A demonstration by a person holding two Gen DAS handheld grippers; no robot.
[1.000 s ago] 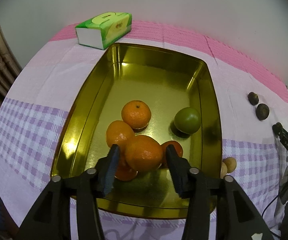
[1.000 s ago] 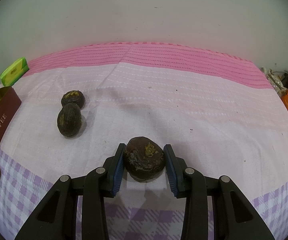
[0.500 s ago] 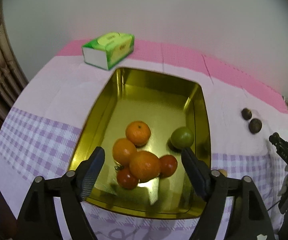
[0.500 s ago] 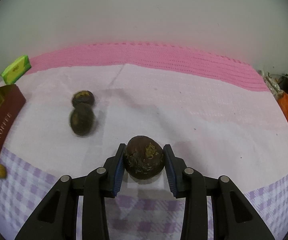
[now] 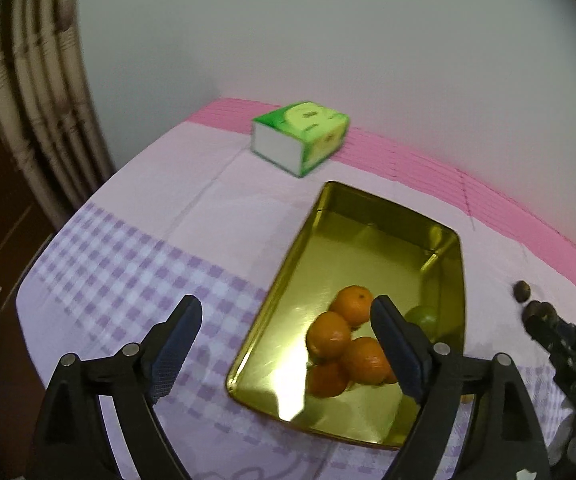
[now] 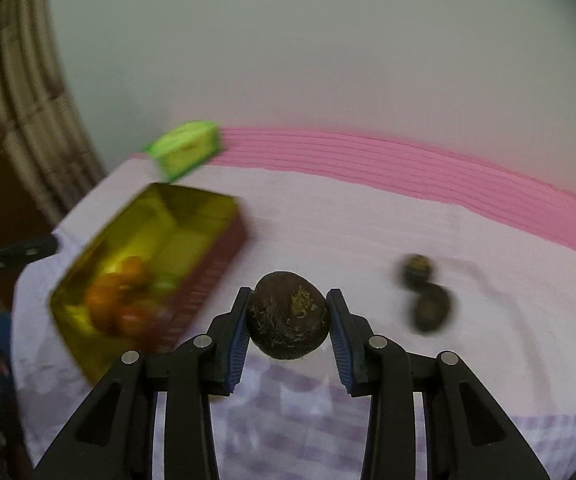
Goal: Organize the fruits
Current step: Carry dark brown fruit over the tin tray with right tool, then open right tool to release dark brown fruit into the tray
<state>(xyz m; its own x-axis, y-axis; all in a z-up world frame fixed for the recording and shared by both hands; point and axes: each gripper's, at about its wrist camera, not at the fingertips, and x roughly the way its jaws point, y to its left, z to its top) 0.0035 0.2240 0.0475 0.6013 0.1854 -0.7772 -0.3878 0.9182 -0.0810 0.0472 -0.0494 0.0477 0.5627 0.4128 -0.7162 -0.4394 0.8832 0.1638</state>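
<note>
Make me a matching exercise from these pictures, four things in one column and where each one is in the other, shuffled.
Things:
1. dark brown fruit
2. oranges
3. tissue box
4. left gripper

Places or states:
A. open, holding nothing
B. near the pink stripe at the back of the cloth
C. clamped in the right gripper
D. in the gold tray

Pairs: 1-C, 2-D, 3-B, 4-A
</note>
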